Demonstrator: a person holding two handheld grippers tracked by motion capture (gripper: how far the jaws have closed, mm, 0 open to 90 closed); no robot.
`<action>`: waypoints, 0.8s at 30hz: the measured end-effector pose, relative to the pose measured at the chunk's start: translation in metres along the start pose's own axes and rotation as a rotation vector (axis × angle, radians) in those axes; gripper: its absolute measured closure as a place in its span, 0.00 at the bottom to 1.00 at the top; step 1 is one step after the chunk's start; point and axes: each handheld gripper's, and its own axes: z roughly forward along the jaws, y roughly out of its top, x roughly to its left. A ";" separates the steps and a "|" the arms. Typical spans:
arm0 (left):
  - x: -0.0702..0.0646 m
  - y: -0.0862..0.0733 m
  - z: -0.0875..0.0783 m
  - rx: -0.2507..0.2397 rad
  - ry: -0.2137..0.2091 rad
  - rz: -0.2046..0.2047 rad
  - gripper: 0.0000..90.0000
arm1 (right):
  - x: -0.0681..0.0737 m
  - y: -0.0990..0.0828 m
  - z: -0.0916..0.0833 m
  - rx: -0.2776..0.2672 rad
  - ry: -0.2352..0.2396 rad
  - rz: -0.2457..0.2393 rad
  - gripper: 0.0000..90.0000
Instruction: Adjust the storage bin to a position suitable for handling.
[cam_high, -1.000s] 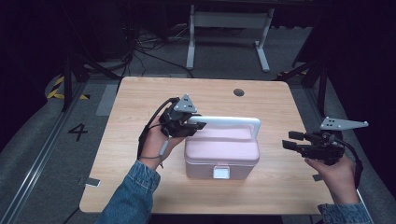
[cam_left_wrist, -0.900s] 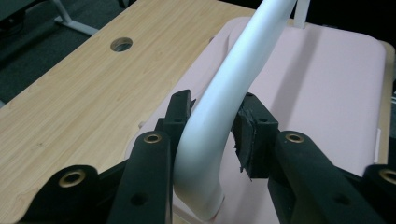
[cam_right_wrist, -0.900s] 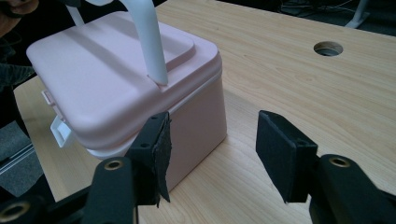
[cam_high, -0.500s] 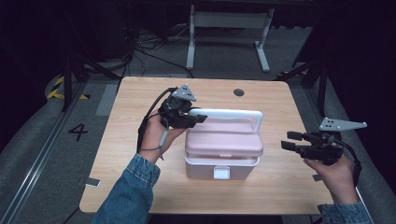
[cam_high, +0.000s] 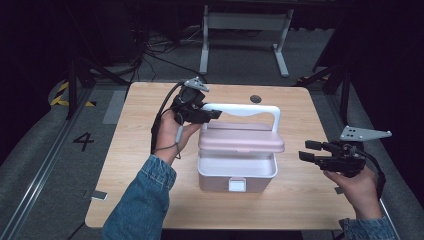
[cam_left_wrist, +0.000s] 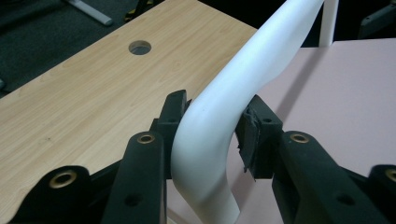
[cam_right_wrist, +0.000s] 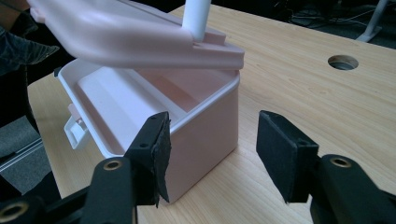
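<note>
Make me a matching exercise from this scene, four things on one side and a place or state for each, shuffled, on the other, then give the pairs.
Things:
1. pink lid
2. white handle
3. right gripper
4. white latch

States:
A. between the left gripper's jaws
B. open, right of the box, holding nothing
C. raised above the box
D. on the box's front wall

Pairs: 1-C, 2-A, 3-B, 4-D

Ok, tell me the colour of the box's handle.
White handle; the left gripper view shows it best.
</note>
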 end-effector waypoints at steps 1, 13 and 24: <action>0.001 0.001 0.000 0.006 0.004 -0.002 0.73 | 0.001 0.000 0.000 -0.001 0.002 -0.003 0.51; 0.013 0.010 0.005 0.022 0.018 -0.027 0.72 | 0.010 -0.006 0.014 -0.045 0.001 -0.119 0.86; 0.015 0.011 0.006 0.021 0.020 -0.035 0.72 | 0.028 0.000 0.034 -0.130 0.086 -0.147 1.00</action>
